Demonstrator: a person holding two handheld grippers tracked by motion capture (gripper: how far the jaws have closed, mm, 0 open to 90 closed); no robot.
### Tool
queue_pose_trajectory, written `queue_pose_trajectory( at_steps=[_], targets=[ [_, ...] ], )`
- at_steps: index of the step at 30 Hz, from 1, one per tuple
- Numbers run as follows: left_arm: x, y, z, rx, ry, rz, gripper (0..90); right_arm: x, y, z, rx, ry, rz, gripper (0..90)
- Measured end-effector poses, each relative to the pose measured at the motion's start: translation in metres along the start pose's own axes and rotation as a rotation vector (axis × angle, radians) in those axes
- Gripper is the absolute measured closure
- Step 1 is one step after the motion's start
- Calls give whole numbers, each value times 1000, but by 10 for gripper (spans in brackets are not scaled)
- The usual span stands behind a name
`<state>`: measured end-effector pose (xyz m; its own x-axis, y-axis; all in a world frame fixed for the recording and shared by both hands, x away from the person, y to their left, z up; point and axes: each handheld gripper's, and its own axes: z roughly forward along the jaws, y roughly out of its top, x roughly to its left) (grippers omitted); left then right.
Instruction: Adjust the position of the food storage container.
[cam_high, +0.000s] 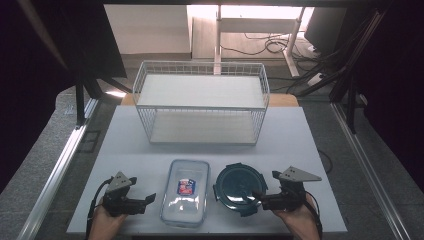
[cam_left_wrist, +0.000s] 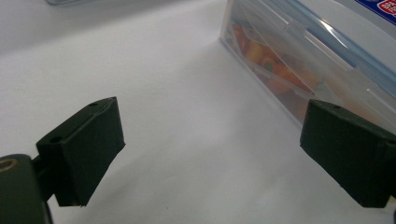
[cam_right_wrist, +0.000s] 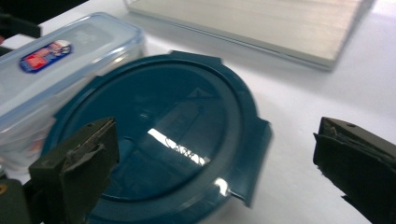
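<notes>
We have two containers before us at the near edge of the white table (cam_high: 125, 135): a clear rectangular plastic box with a snap-on lid and a red-and-blue label (cam_high: 184, 191), and just to its right a round dark-teal plastic container with four locking tabs (cam_high: 240, 188). We judge both to be rigid, smooth and rather slippery; the clear box looks the heavier, since it holds something. The side walls or the lid tabs seem the surest places to take hold.

The left gripper (cam_high: 150, 199) rests just left of the clear box, its jaws wide apart and holding nothing. The right gripper (cam_high: 257, 195) sits at the round container's right edge, jaws equally spread and empty.

The left gripper view reveals orange and yellow contents (cam_left_wrist: 261, 58) through the box wall, which the high view hides beneath the lid. The high view alone gives us the white wire two-tier rack (cam_high: 201, 102) standing well behind both containers.
</notes>
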<state>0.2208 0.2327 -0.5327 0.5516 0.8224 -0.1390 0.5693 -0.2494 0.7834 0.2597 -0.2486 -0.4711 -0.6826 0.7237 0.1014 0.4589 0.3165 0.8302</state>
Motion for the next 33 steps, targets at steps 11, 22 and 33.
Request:
queue_pose_trajectory(
  at_steps=[11,22,33],
  targets=[
    [-2,1,-1,-13,3,18,60,38,24,19,95,141,-63,571],
    [-3,1,-1,-15,4,21,60,78,37,52,178,219,-181,892],
    [-3,1,-1,-15,0,27,60,105,35,77,249,210,-267,895]
  ],
)
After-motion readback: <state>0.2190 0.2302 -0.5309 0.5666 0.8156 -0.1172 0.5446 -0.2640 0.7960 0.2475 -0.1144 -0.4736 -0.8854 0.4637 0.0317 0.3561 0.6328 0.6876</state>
